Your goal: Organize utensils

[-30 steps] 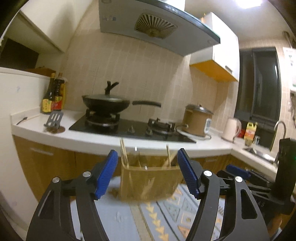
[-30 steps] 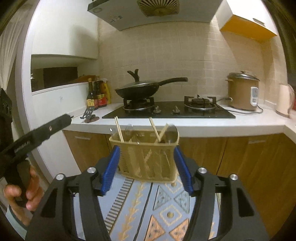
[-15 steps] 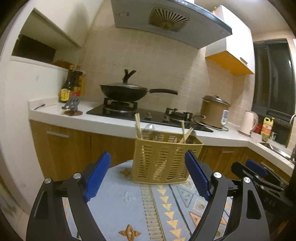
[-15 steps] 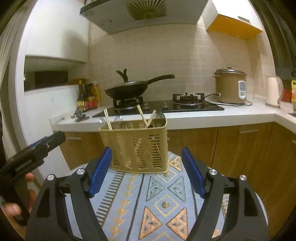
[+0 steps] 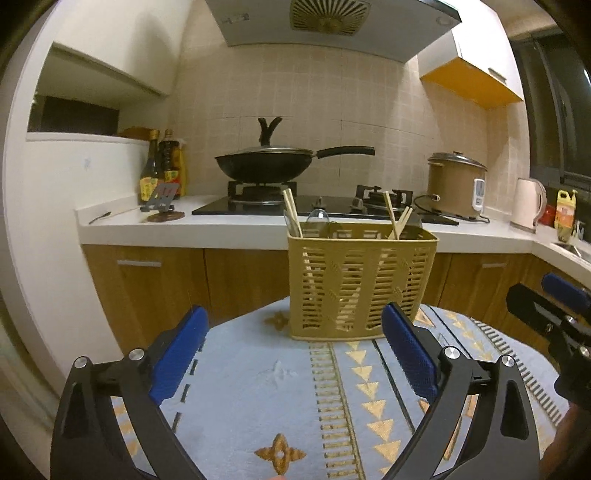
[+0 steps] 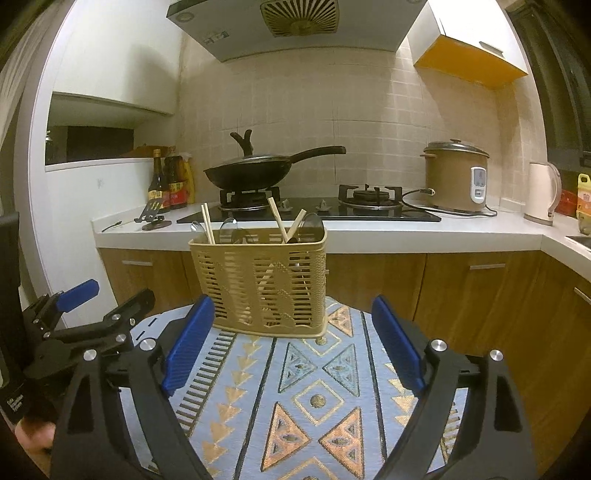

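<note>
Tan slatted plastic makes up the caddy, which stands upright at the far edge of a patterned cloth. Chopsticks and spoons poke above its rim. The left gripper and right gripper hover before it, jaws wide apart and empty.

Beige tiled wall behind black gas hob. Range hood above hob. White countertop around hob, wood cabinets beneath. Orange-bottomed wall cupboard right of hood; dark window farther right. Warm, dim light.
</note>
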Motion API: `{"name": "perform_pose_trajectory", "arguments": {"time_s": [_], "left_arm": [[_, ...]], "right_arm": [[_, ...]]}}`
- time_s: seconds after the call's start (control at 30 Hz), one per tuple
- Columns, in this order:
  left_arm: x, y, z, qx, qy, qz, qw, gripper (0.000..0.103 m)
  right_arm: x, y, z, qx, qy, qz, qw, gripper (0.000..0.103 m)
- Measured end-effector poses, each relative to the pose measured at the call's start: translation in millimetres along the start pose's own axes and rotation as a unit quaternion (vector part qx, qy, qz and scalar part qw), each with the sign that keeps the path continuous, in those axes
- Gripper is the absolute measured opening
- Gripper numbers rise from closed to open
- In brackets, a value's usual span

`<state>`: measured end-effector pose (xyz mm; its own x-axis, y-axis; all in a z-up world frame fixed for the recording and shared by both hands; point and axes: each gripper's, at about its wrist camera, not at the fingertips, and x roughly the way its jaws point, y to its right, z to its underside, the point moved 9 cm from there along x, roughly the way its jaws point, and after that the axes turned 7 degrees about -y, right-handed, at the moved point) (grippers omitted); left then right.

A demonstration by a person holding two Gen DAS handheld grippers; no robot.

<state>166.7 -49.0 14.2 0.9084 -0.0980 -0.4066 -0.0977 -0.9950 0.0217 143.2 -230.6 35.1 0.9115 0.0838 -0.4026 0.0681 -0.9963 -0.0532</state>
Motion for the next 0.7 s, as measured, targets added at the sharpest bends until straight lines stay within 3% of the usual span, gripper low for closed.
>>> {"name": "perform_pose_trajectory", "arguments": {"time_s": [0.7], "left_arm": [[-11.4, -9.5, -3.1, -0.014, 0.023, -0.024, 0.9993, 0.093]], "right_arm": [[1.2, 3.8, 1.1, 0.006, 0.0, 0.011, 1.0, 0.09]]}}
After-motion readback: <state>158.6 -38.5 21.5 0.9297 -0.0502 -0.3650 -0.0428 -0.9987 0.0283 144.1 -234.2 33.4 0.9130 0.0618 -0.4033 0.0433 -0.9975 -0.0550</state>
